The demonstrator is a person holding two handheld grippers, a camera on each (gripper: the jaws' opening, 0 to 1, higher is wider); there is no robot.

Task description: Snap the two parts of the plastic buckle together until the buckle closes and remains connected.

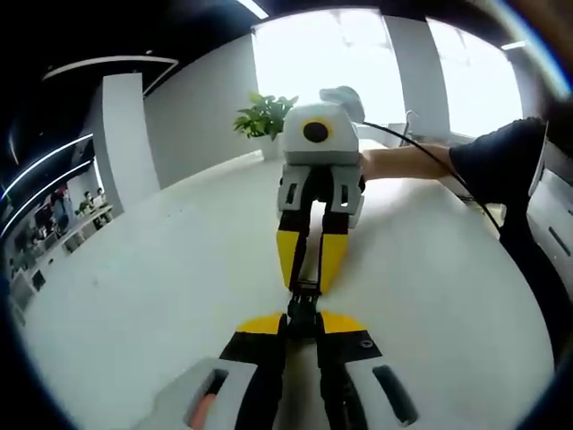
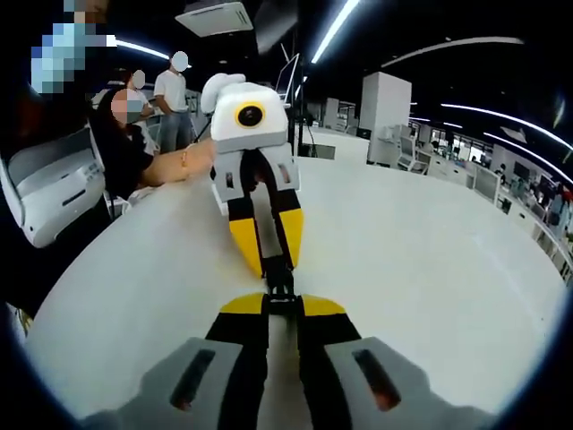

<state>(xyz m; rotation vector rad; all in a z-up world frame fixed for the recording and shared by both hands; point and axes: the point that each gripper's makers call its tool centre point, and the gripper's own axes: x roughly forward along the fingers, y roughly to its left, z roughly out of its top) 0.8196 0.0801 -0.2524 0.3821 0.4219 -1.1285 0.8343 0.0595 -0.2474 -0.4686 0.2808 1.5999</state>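
The small black plastic buckle (image 1: 303, 303) is held just above the wide white surface (image 1: 161, 305), pinched at opposite ends by the left gripper (image 1: 304, 324) and right gripper (image 2: 281, 305). A green potted plant (image 1: 264, 116) is seen by bright windows, office desks farther off.

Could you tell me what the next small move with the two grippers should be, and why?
Probably a short, straight push of the left gripper and right gripper toward each other. Both are shut on the black buckle, tip to tip above the white table, and whether the halves have latched is too small to tell.
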